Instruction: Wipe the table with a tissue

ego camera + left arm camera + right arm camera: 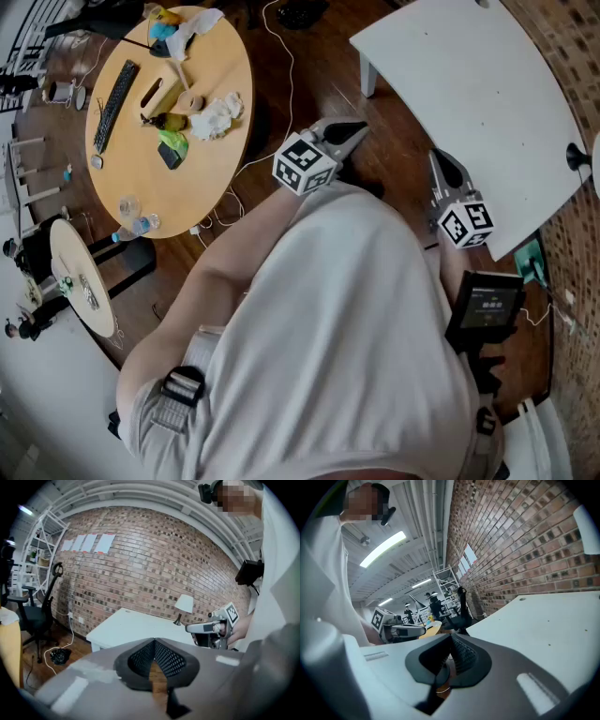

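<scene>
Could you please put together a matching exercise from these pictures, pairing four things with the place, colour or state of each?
Things:
1. keyboard
2. tissue
3. white table
4. left tongs

Descriptions:
A. shut, with nothing between them
B. crumpled, near the right edge of the round wooden table
C. rectangular, at the upper right in the head view
D. black, lying on the left part of the round table

Pairs: 1-D, 2-B, 3-C, 4-A
</scene>
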Demonstrator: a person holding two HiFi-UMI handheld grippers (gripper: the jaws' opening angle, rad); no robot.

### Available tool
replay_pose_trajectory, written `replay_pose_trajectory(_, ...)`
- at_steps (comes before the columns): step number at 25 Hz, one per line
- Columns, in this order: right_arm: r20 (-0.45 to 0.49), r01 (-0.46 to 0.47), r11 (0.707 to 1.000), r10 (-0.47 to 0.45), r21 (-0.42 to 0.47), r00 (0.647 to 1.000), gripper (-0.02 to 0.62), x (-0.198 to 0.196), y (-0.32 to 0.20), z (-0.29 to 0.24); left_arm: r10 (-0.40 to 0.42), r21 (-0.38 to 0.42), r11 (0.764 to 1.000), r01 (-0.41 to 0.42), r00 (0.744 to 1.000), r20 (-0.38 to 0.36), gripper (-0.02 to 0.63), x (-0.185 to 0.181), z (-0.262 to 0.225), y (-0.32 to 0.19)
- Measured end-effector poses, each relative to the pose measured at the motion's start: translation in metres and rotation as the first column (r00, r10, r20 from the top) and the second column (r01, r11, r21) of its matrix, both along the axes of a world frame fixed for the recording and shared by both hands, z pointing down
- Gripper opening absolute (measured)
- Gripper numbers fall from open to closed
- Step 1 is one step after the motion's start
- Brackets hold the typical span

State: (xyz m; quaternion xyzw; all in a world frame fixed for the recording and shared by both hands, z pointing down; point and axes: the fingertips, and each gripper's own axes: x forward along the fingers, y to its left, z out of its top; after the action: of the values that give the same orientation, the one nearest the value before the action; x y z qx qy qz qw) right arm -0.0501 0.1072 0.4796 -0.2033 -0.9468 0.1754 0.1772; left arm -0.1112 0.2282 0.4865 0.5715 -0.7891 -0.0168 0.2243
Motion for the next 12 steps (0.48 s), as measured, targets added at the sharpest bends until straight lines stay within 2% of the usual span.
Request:
replay_pose_trajectory(3, -0.014, 0.02, 1.0, -0.02, 0.004, 1.0, 0.008, -0.015, 0.022, -0.002, -0.047, -0.019, 0.999, 0.047, 0.999, -0.013, 0.005, -0.022, 0.005, 0.034)
replay_pose_trajectory(6, -0.02, 0.064, 0.998, -0.063, 0.008, 0.998, 0.008, -0.038, 0.047, -0.004, -0.154, -0.068, 0.986, 0.151, 0.987, -0.046, 0.005, -0.048, 0.023, 0.086)
replay_pose_trajectory(12, -0.021, 0.201, 0.979, -0.201, 0.021, 0.979, 0.008, -0.09, 0.096, -0.013, -0.383, -0.13, 0.92, 0.37, 0.919, -0.092, 0.006, -0.078, 0.044, 0.182)
